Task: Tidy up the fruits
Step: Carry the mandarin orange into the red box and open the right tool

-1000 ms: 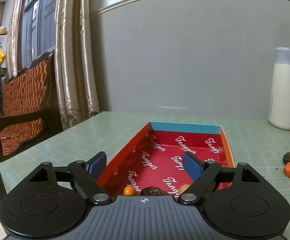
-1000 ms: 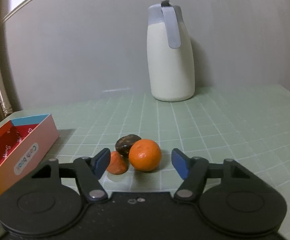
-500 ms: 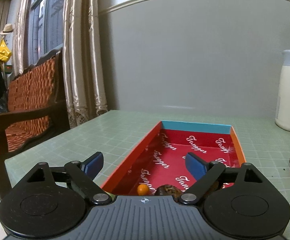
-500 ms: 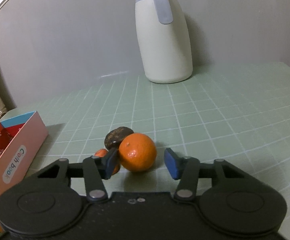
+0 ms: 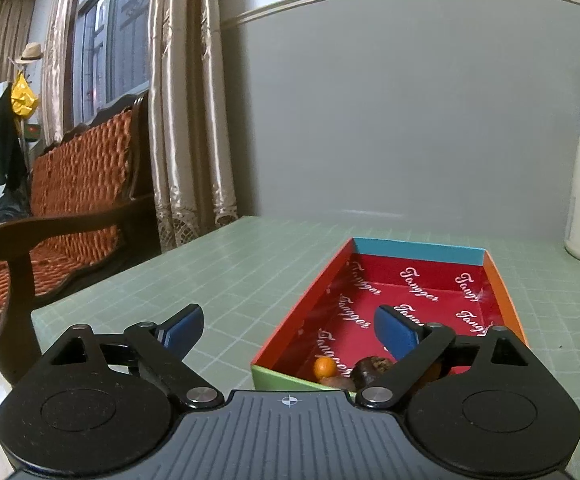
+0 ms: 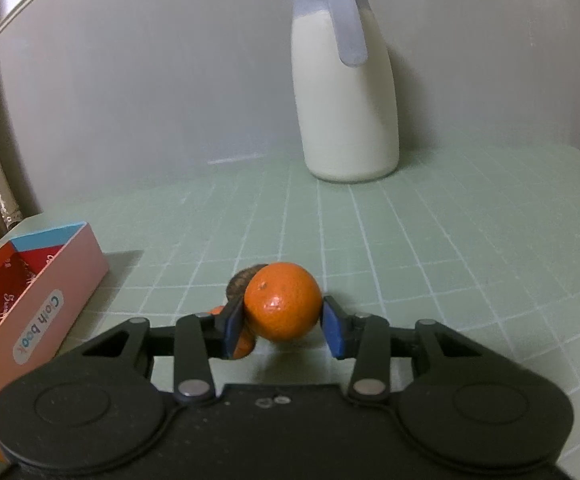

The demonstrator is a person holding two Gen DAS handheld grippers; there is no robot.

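Grey wall behind, green grid-lined desk below. Right gripper clamped on the orange, blue pads touching both flanks, having just been closing onto it; fruit sits mid-desk, whether still touching the mat cannot be told. Crowded on its left: dark brown fruit tucked right behind the orange, touching or nearly so, and a small orange piece mostly hidden behind the left pad, wedged between that pad and the desk. Cream jug with grey lid and handle upright near the far desk edge against the wall, well apart from the fruit cluster. Open box with red printed lining at the left desk edge, pink outer wall with a "Cloth book" label facing the gripper, clear of the fingers. Left gripper spread wide and just been opening further, nothing between the pads; left pad over bare desk, right pad over the box interior near its front-left corner. Inside the near end of the box: small orange fruit, dark wrinkled fruit, a brownish one partly hidden beneath the gripper body. Far end of box bare. Wooden bench with orange cushion and gold curtains off the desk's left edge.
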